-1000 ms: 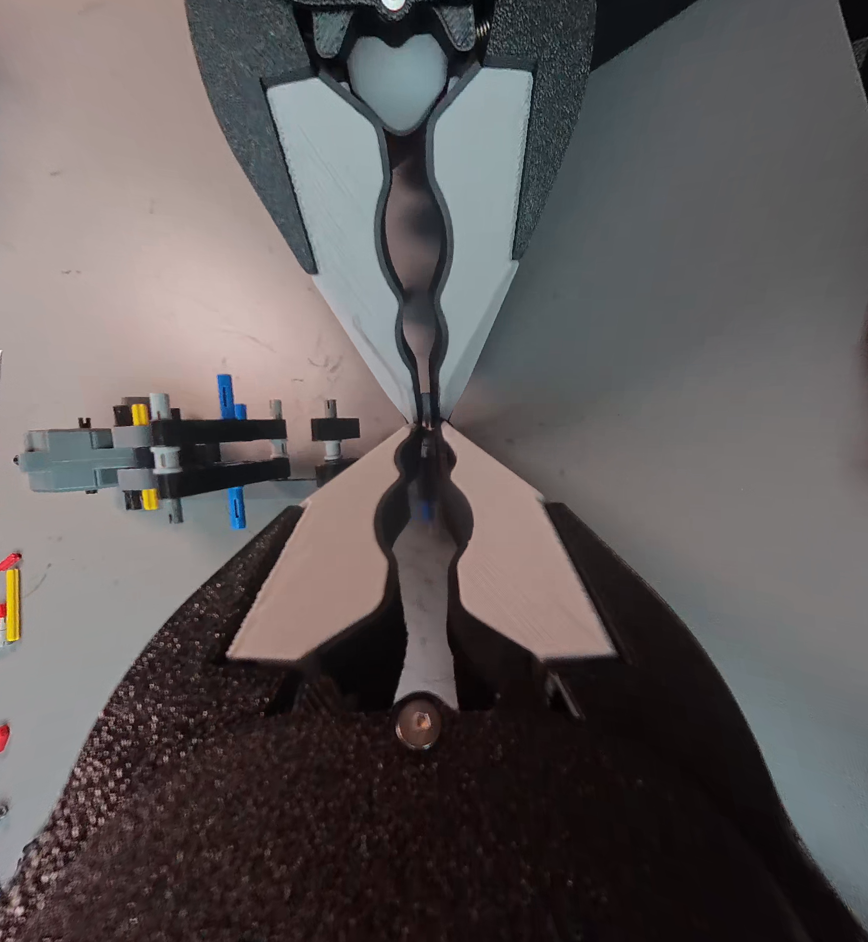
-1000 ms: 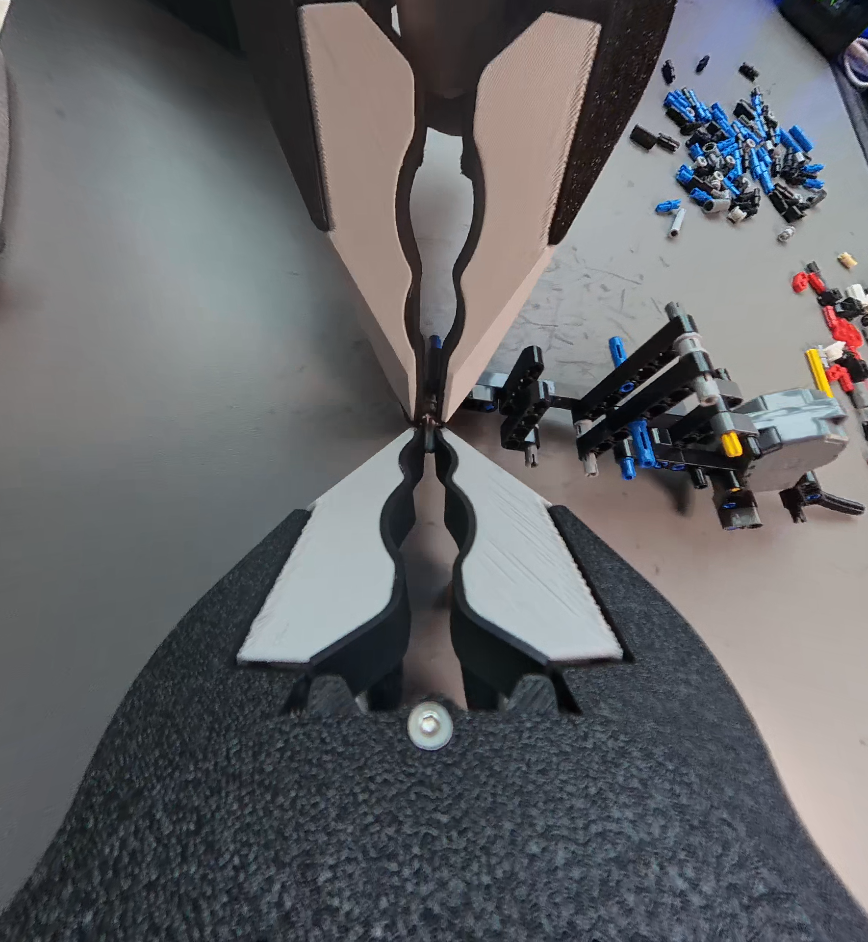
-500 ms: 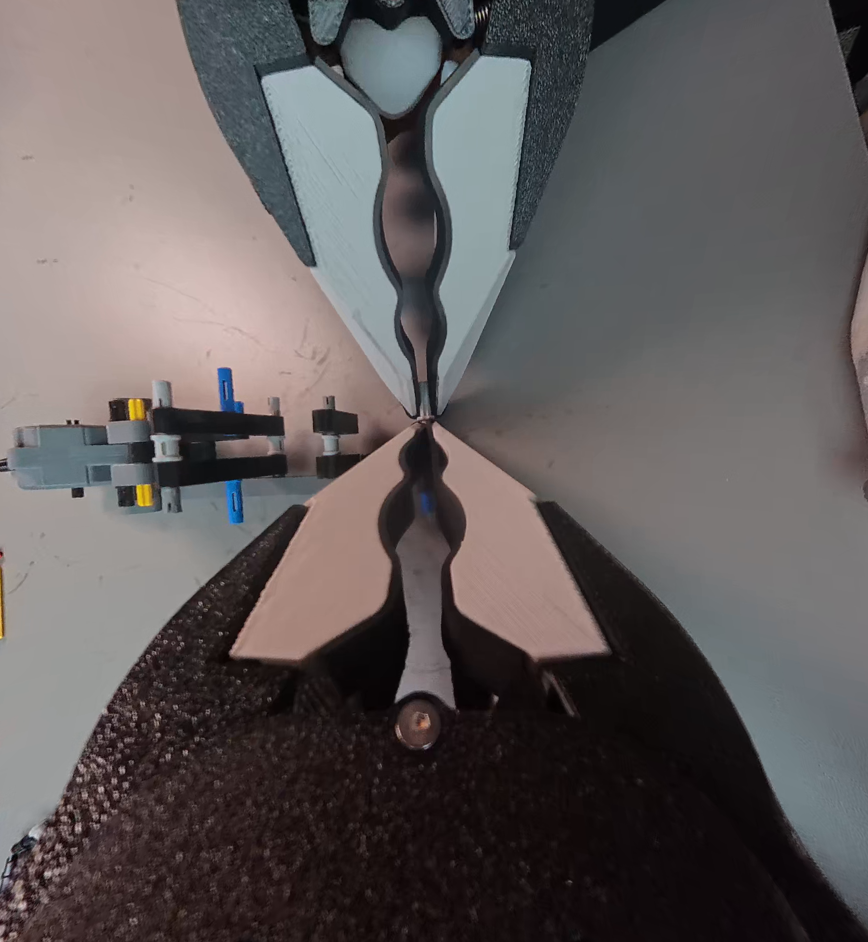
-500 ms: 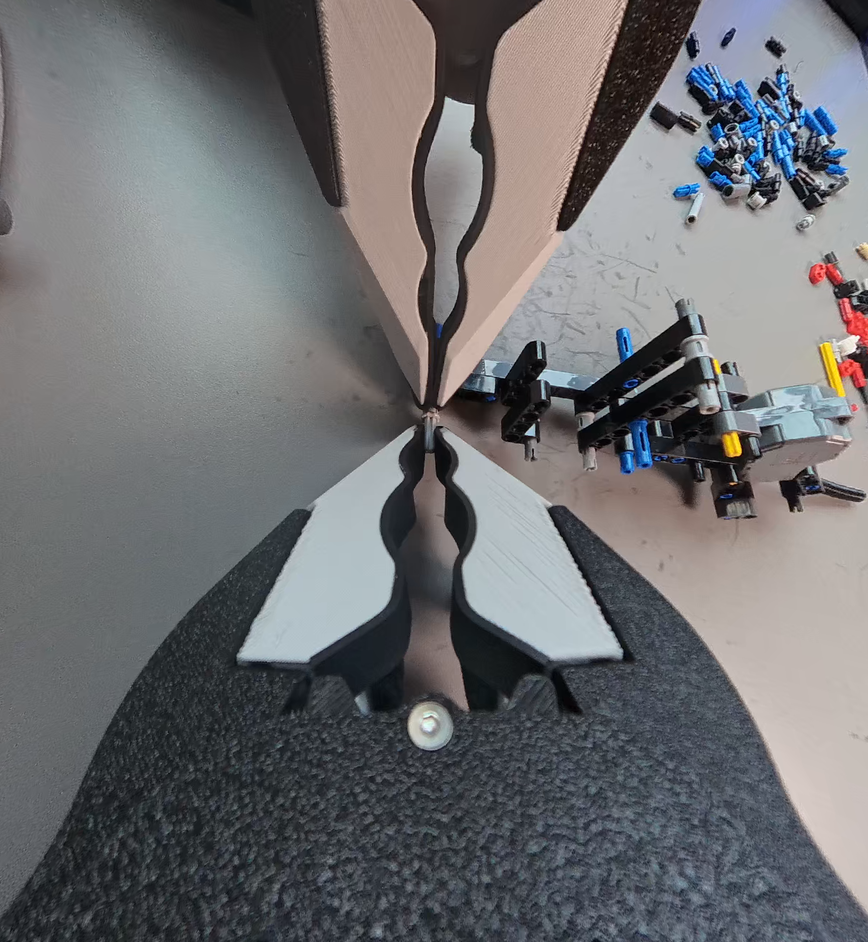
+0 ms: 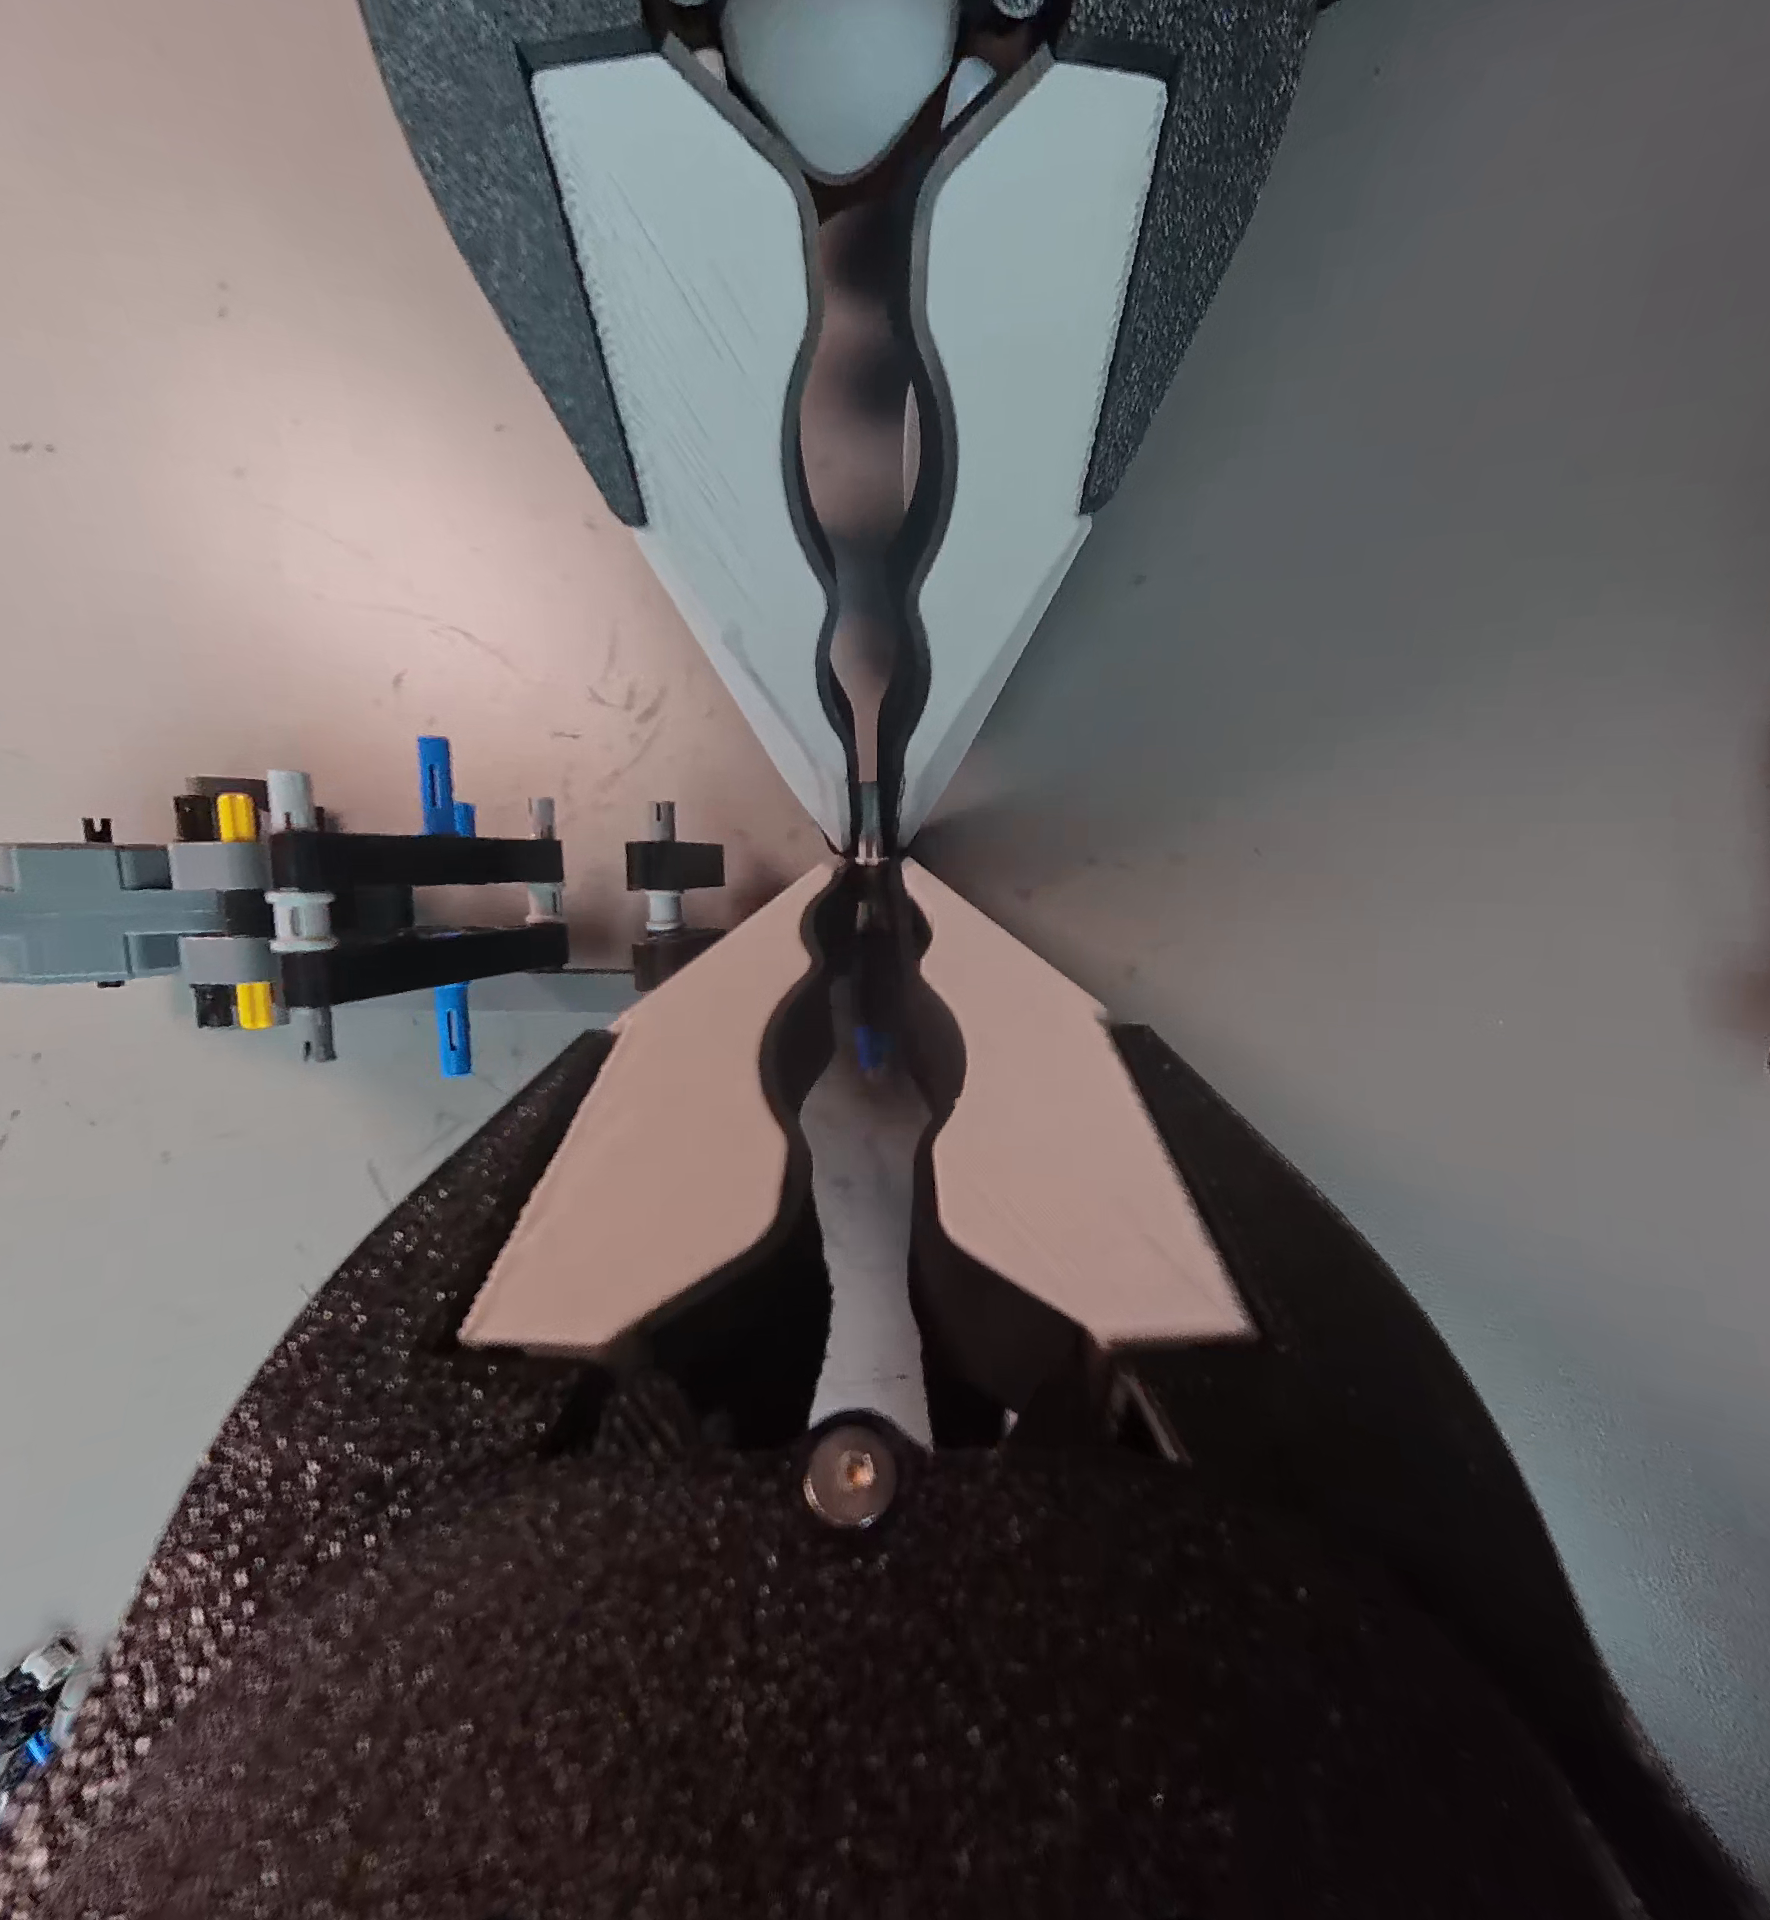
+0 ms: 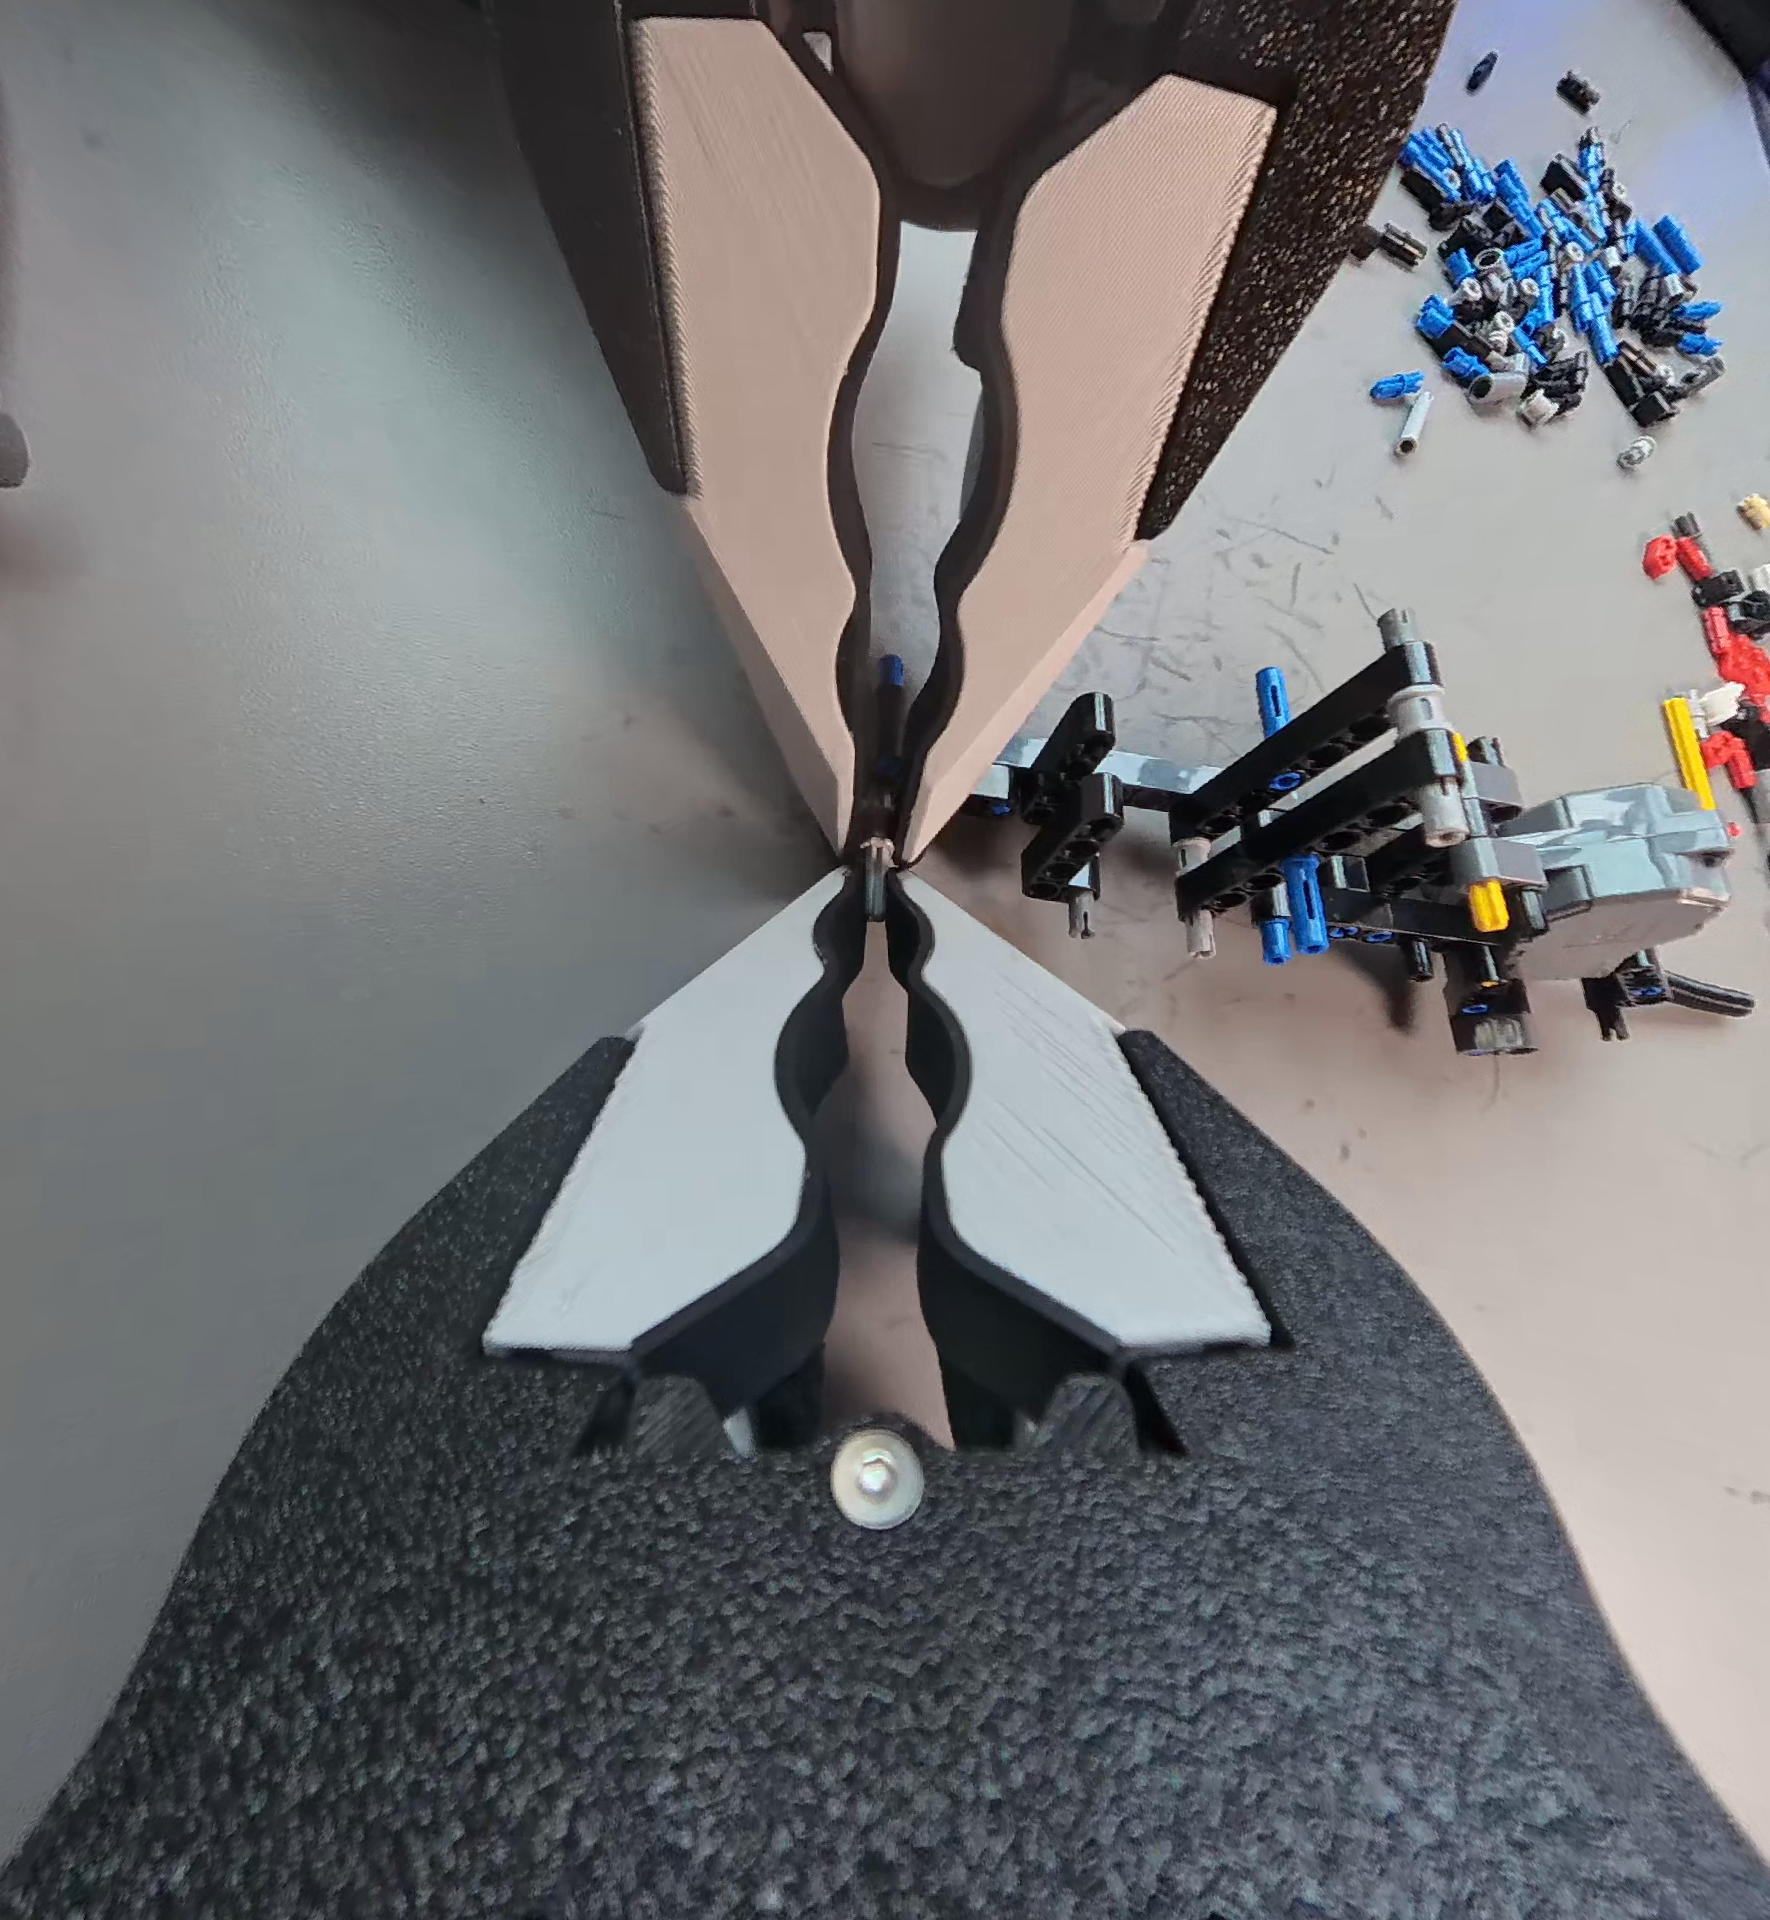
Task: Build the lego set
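Black and grey, the half-built lego model (image 6: pixel 1380 842) lies on its side on the grey table (image 6: pixel 341 623), just beside the spot where your two grippers meet tip to tip. Your left gripper (image 5: pixel 865 883), the one with tan fingers (image 5: pixel 673 1122), points forward and is closed down to a narrow slit on a thin black piece with a blue end (image 5: pixel 868 1039). Your right gripper (image 6: pixel 876 883), with pale grey fingers (image 6: pixel 673 1143), comes in from the opposite side, nose to nose with the left, and is pinched shut on a small grey peg (image 6: pixel 876 888). The peg and the black piece touch end to end between the tips. Farther off lie a heap of blue and black pins (image 6: pixel 1567 281) and a scatter of red, white and yellow parts (image 6: pixel 1754 675).
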